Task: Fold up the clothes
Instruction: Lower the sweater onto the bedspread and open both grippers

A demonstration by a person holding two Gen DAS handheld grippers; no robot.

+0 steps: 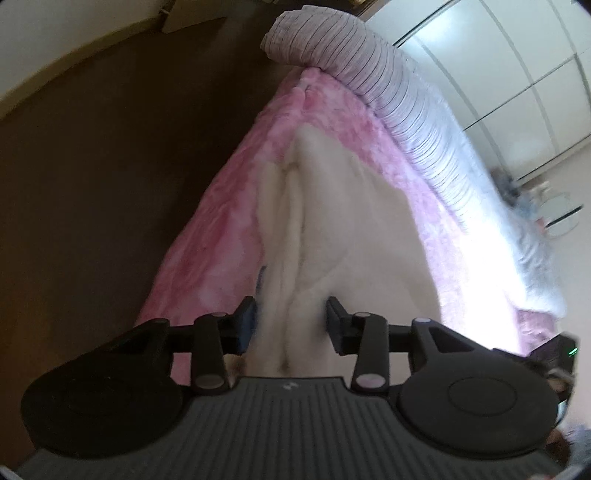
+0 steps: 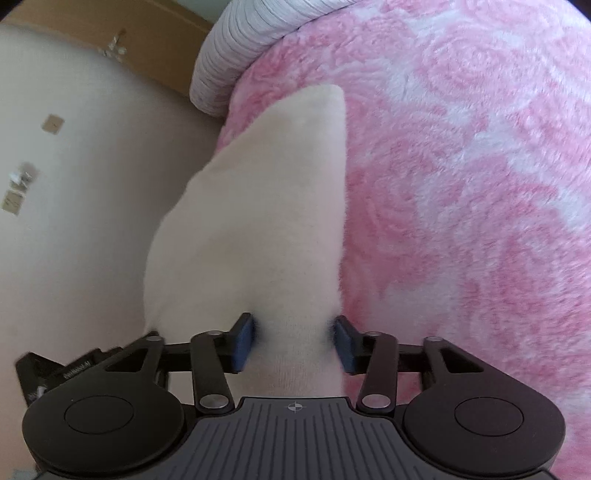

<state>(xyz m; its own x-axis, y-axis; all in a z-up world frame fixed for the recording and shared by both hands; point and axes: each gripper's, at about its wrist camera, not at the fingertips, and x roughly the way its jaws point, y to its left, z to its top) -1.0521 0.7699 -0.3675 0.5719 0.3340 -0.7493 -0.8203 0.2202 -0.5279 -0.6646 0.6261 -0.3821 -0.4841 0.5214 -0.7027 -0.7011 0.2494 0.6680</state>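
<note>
The white fleece garment [image 1: 332, 229] is spread on a bed covered by a pink rose-patterned blanket [image 1: 221, 229], and it is held at two places at once. In the left wrist view a bunched, creased part of the cloth is gathered between the jaws of the left gripper [image 1: 291, 321], whose blue pads press into the folds on either side, so these jaws are judged to be clamped on the garment. In the right wrist view the cloth narrows to a waist between the pads of the right gripper [image 2: 293, 341], a pinch that is also read as a firm grasp, and from there it fans out to a pointed corner near the bed's edge, where a striped grey bolster [image 2: 236, 48] is seen. A grip at two points is probably chosen so that an edge can be kept taut and carried as one line, since soft fleece would otherwise sag and crumple. What kind of garment it is cannot be told, nor whether it is being opened flat or laid over itself. A cream floor [image 2: 74, 221] with scraps and a cardboard box [image 2: 147, 33] is visible beside the bed; a white wardrobe [image 1: 517, 74] is seen beyond it.
</note>
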